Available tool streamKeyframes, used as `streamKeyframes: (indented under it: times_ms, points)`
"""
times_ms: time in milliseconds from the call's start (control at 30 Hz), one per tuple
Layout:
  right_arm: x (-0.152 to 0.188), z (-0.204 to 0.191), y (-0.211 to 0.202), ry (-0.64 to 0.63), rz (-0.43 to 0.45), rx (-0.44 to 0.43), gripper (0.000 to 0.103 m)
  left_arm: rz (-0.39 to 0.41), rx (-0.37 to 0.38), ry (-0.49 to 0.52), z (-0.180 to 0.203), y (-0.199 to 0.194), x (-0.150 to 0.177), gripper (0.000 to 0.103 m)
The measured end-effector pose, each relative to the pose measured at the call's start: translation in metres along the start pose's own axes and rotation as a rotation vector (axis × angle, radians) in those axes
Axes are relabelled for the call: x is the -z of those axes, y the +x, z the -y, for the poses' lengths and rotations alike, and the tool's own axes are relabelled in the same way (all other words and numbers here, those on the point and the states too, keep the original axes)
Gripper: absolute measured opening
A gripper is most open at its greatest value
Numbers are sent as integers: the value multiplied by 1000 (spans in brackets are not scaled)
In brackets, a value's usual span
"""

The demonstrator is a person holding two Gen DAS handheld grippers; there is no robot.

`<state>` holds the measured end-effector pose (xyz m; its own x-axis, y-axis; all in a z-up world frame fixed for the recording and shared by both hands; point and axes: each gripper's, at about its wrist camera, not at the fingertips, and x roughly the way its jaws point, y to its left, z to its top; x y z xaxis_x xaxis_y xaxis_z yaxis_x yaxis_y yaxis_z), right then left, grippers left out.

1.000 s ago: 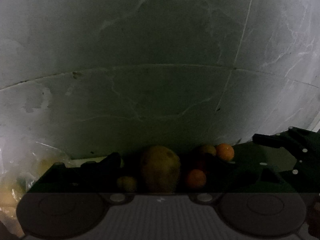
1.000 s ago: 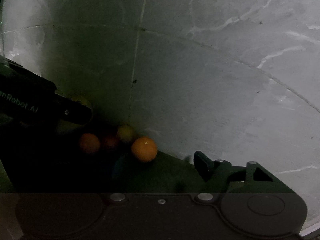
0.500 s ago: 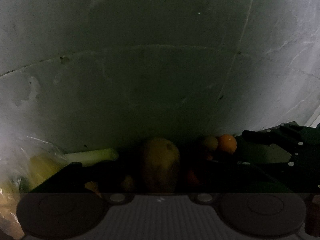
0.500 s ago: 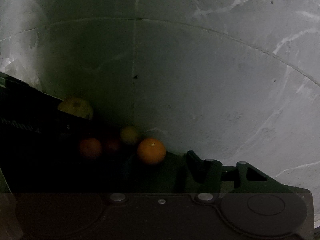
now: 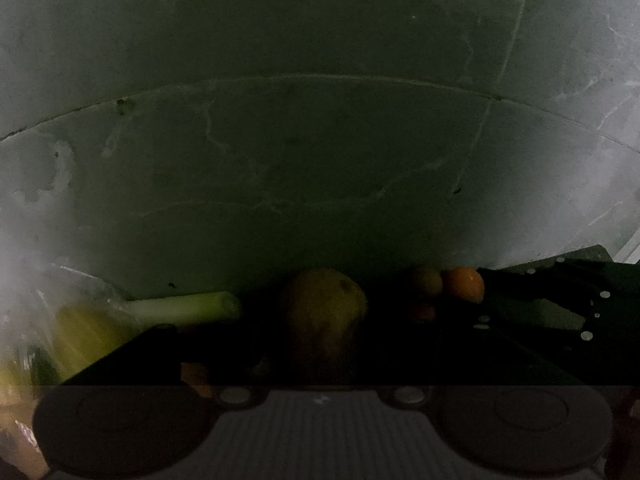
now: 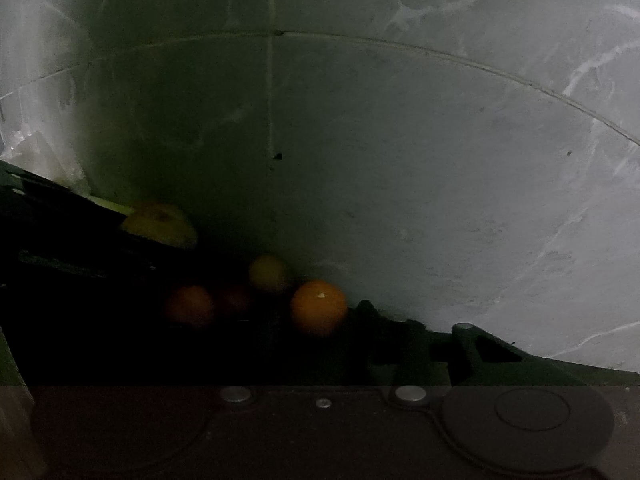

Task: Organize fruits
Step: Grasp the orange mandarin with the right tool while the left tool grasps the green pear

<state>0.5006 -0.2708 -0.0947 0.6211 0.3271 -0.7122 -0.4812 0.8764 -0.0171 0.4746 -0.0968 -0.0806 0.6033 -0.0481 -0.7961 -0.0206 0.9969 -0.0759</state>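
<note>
The scene is very dark. A large yellow fruit (image 5: 324,308) sits between the fingers of my left gripper (image 5: 320,344), which looks shut on it. The right wrist view shows this fruit (image 6: 160,224) at the left gripper's tip (image 6: 120,232), higher than the other fruit. A bright orange (image 6: 318,306) lies against the wall, just left of my right gripper's right finger (image 6: 372,316). The right gripper (image 6: 320,320) is open around it; its left finger is lost in shadow. A yellow fruit (image 6: 268,272), a dim orange (image 6: 190,306) and a reddish fruit (image 6: 234,300) lie beside the orange.
A grey marbled tile wall (image 5: 320,140) stands close behind everything. At the left lie a pale green leek stalk (image 5: 188,306) and a clear plastic bag (image 5: 68,332) with yellow contents. The right gripper's body (image 5: 540,300) fills the right side.
The leek has come into the left view as that camera shifted, with the yellow fruit staying between its fingers. The right finger has come closer to the bright orange.
</note>
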Motion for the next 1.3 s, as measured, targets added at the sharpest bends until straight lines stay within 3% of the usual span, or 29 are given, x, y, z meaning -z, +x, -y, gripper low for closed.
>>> streamKeyframes:
  times_ms: [367, 700, 1067, 1300]
  points:
    - [5, 12, -9, 53, -1, 14, 33, 22, 20, -1, 2, -12, 12, 56]
    - [17, -1, -45, 108, 19, 16, 33, 24, 44, -6, -6, -29, 26, 56]
    - [28, -41, -100, 126, 64, 34, 33, 51, 86, -7, -1, -64, 38, 56]
    - [36, -68, -129, 127, 77, 45, 33, 67, 111, -12, -14, -110, 52, 56]
